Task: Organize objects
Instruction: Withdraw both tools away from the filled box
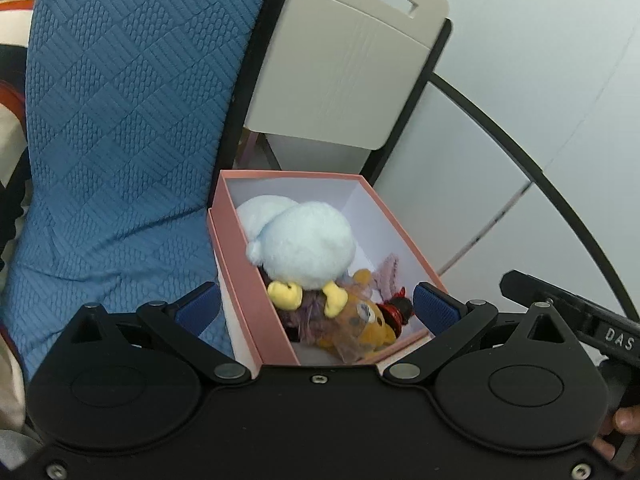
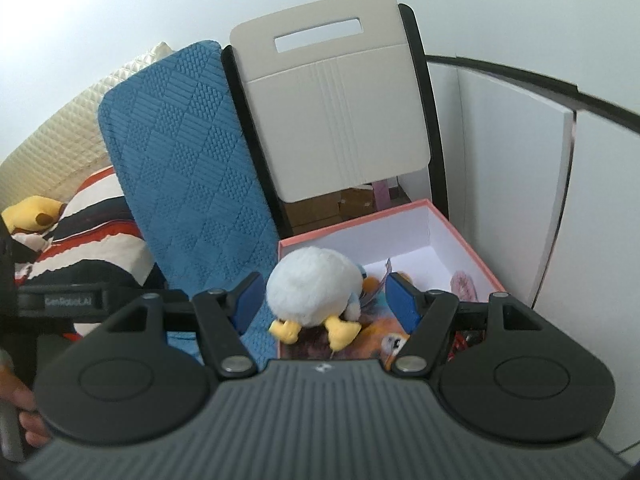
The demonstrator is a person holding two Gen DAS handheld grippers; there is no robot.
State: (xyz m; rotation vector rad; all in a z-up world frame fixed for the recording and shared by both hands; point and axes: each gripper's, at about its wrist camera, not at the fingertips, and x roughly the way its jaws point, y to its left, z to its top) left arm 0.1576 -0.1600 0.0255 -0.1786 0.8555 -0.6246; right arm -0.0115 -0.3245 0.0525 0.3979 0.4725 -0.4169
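Now, from left to right in your right-wrist view: one yellow plush toy [image 2: 34, 214] lies at the far left on one striped red, white and black cloth [image 2: 92, 220], with one cream quilted cushion [image 2: 72, 128] behind them. Next comes one blue textured knit cushion [image 2: 188, 160] standing on edge, then one beige plastic folding chair back with a slot handle [image 2: 336, 112], and furthest right the white cabinet panels [image 2: 516, 184].

One open pink cardboard box with a white inside [image 2: 472, 242] sits just beside the blue cushion, below the chair back. In it you can count one round pale-blue plush bird with two yellow feet [image 2: 314, 286] lying feet toward you against the box's left wall, one orange plush animal [image 2: 390, 338] underneath and to its right, some purple fuzzy material [image 1: 386, 270], one small red and black item [image 1: 398, 308], and one pink speckled round thing [image 2: 464, 286] near the right wall. What the last three are, you cannot tell.

Your left gripper [image 1: 316, 300] has its jaws spread wide apart, one blue pad outside the box's left wall and one at its right wall, gripping nothing. Your right gripper [image 2: 324, 300] also has its jaws released, standing either side of the pale-blue bird without pressing it.
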